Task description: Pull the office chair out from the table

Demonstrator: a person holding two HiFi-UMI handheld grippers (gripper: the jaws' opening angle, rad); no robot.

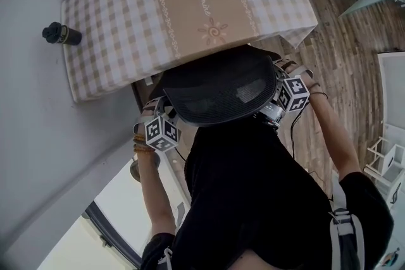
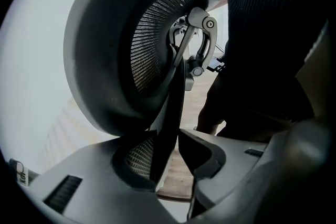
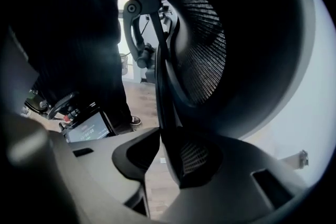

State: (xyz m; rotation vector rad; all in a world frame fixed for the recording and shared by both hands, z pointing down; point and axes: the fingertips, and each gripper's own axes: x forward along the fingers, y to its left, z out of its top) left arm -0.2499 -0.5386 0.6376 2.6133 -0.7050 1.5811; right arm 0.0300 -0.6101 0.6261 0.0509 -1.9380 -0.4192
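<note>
Left gripper: jaws closed onto the rigid rim of the backrest, with mesh against one pad and the other jaw's tip meeting the rim's far face. Right gripper: clamped likewise on the opposite rim, which fills the space between its jaws. In the head view the two grips sit at 8 o'clock and 3 o'clock of the backrest, both tools pointing steeply down.

The office chair is not yet out. Its backrest top sits right at the near edge of the table, at 12 o'clock of the person, and the seat is hidden under the hanging checked cloth. The person's dark torso stands just behind the backrest at 6 o'clock. Wooden floor shows at 2 o'clock, and a dark bottle-like object lies well apart at 10 o'clock.

Step in hand, as judged: grasp made, pull about to begin. To do it well:
- Draw both grippers toward 6 o'clock together at an equal pace, so the chair travels straight instead of swivelling.
- Keep the pads on the hard rim, not the mesh, which would give.
- Pull level rather than upward, lest the chair tip.
- Step back to make room.
- Watch that the cloth's edge does not catch and drag
</note>
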